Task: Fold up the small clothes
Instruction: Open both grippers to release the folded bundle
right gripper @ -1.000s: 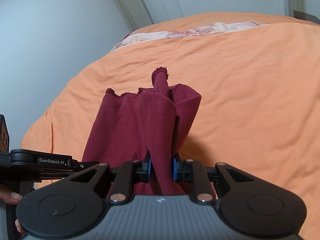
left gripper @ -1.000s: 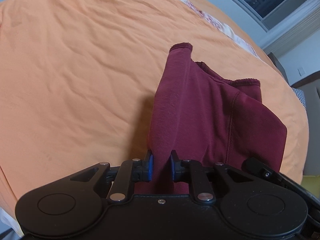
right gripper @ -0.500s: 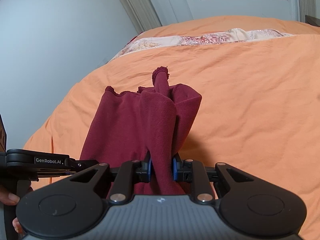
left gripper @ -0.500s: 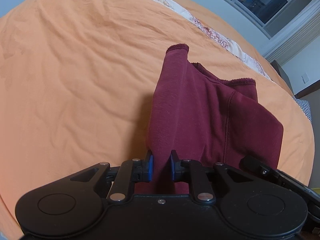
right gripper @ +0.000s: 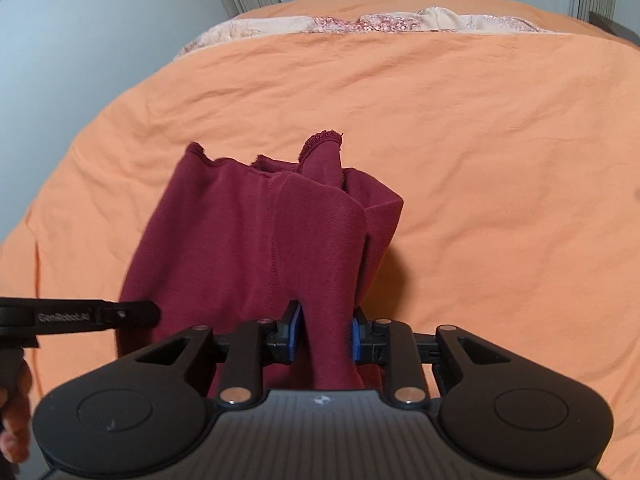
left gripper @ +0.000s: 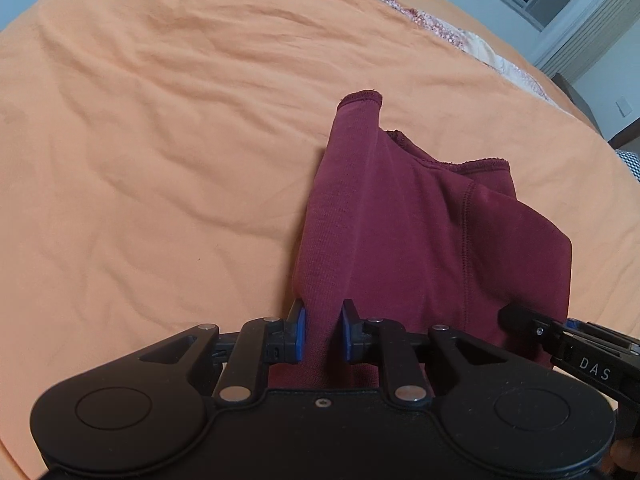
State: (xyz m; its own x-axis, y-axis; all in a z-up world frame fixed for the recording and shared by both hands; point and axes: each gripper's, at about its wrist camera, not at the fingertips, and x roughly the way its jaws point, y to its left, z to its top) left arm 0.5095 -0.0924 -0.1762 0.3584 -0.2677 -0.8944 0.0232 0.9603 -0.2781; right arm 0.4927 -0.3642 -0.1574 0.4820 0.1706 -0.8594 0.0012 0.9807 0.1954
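A dark red garment (left gripper: 420,224) hangs between both grippers above an orange bed cover (left gripper: 160,160). My left gripper (left gripper: 323,334) is shut on one corner of it, the cloth pinched between the blue pads. In the right wrist view the same dark red garment (right gripper: 248,240) droops forward, and my right gripper (right gripper: 326,336) is shut on its other corner. Its hemmed edges point away from me, with one narrow end sticking up. The other gripper's tip shows at the edge of each view.
The orange bed cover (right gripper: 500,160) spreads wide on all sides. A floral pillow or sheet (right gripper: 380,22) lies at the far end of the bed. A wall stands at the left, a window and curtains at the back. A hand (right gripper: 14,412) holds the left tool.
Both grippers have tilted and moved a little over the bed, so more of the headboard end shows. The garment stays held the same way in both.
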